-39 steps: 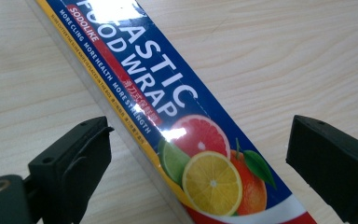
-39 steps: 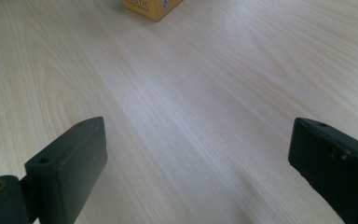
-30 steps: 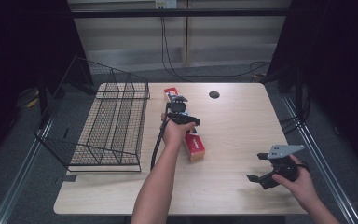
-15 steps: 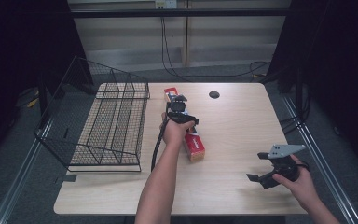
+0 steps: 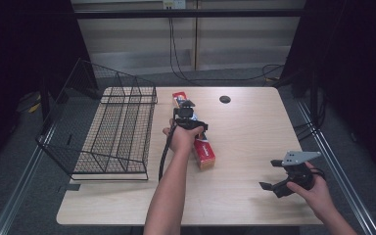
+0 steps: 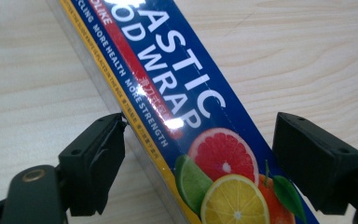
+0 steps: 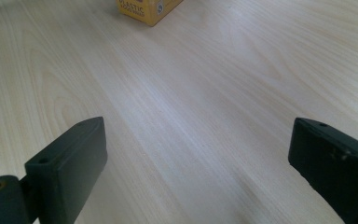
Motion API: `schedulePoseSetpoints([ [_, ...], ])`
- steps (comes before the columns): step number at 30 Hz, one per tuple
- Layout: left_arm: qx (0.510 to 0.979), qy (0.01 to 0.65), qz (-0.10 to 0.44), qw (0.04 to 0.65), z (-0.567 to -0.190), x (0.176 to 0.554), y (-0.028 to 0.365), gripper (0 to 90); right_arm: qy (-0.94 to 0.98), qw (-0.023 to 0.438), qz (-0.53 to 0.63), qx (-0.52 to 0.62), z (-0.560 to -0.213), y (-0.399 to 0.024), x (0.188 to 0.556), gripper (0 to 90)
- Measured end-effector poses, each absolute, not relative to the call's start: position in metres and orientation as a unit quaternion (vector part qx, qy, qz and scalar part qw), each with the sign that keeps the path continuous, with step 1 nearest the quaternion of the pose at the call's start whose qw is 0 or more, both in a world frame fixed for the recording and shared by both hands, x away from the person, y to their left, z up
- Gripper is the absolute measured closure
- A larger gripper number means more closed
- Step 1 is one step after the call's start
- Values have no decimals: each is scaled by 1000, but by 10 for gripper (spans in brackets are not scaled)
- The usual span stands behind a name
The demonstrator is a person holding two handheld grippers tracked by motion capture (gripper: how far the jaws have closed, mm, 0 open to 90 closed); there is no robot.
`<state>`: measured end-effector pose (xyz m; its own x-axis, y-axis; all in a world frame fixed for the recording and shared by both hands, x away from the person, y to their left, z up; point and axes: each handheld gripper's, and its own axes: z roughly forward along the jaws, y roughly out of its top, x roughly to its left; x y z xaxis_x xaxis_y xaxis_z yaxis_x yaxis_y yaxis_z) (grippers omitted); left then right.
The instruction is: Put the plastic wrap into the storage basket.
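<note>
At the centre of the high view, the long red and blue cardboard plastic-wrap box [image 5: 194,128] lies on the pale wooden table [image 5: 245,122]. The left gripper [image 5: 186,113] straddles it, jaws just closing, one touching its edge. Lower right, the right gripper [image 5: 270,185] hovers, jaws spread, empty.

The left gripper [image 6: 198,154] had just been closing its jaws around the plastic wrap box [image 6: 186,135] lying on the table [image 6: 307,56], narrowing the gap from a wider spread a second earlier. In the left gripper view, the box lay between the fingers [image 6: 95,163]: one pad met the box's yellow edge, while the other stood just beside its blue face, a sliver of wood showing between them. The hand itself did not shift.
</note>
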<state>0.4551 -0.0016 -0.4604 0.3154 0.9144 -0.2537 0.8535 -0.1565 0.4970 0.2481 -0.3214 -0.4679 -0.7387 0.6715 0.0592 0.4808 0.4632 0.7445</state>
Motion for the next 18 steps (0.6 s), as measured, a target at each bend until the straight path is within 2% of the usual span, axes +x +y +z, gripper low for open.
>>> schedulePoseSetpoints([
  [6, 746, 605, 36, 277, -458, 453, -2, 226, 846, 122, 390, 341, -468, -321, 248, 46],
  [10, 744, 618, 21, 253, -451, 452, -2, 302, 847, 120, 390, 341, -468, -322, 248, 46],
  [18, 782, 593, 8, 192, -439, 446, 0, 414, 847, 121, 389, 343, -467, -320, 247, 46],
])
